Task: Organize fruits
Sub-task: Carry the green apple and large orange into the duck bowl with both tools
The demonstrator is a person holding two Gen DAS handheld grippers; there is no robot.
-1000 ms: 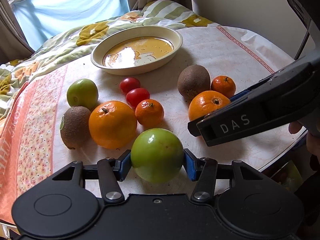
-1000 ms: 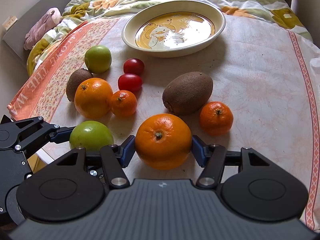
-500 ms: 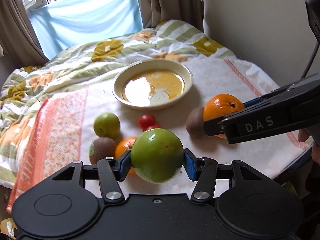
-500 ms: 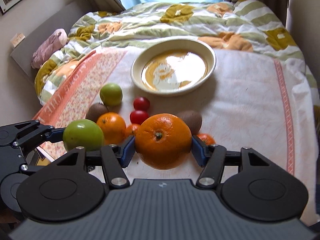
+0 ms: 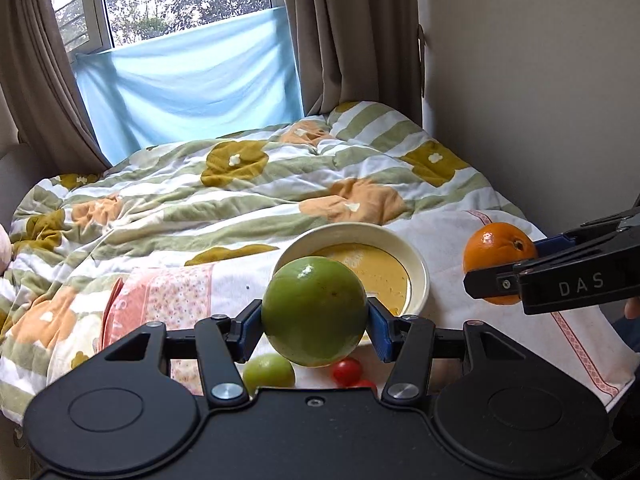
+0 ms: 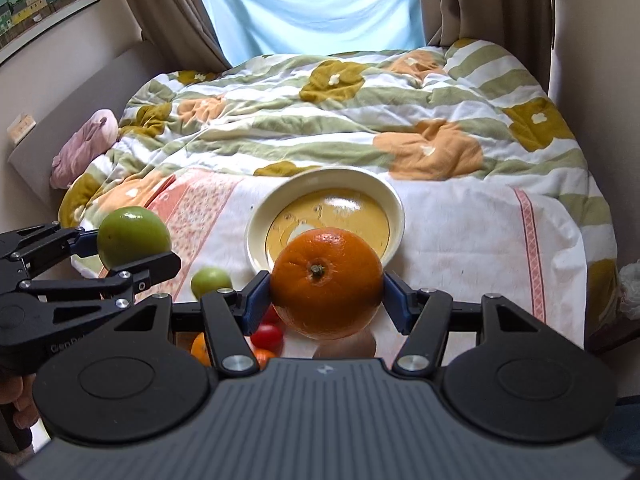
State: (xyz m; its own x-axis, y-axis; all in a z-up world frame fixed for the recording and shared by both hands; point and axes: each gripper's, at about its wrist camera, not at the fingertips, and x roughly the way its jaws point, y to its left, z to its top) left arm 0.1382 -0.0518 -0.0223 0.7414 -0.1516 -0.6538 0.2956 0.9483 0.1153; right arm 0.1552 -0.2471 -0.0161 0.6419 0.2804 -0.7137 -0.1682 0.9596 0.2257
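Holding a large round green apple point(image 5: 315, 312) clear of the cloth, the left gripper point(image 5: 315, 322) has its blue-padded fingers point(image 5: 249, 325) closed against both flanks of the fruit, which hangs in front of the near rim of the shallow cream ceramic bowl with a yellow printed centre point(image 5: 416, 264). The right gripper point(image 6: 326, 302) clamps a large round orange point(image 6: 326, 282), stem end facing the camera, its blue pads point(image 6: 394, 296) pressed to either side; from the right wrist view this orange also sits raised before the bowl's near rim. Seen from the left wrist view, the right gripper carries the orange to the right of the bowl; seen from the right wrist view, the left gripper carries the apple to the left of the bowl. The bowl stands on a white tablecloth with pink patterned borders point(image 6: 460, 232). Lying on the cloth on the near side of the bowl: a smaller green apple point(image 6: 211, 281), two red cherry tomatoes point(image 6: 267, 336), a small orange tangerine point(image 6: 200, 349) partly hidden by the right gripper's frame, and a brown kiwi point(image 6: 346, 346) only partly visible under the held orange. Beyond the bowl lies a rumpled quilt with green stripes and ochre flowers point(image 6: 340, 116), backed by a pale blue sheet point(image 5: 188, 80) hung across the window.
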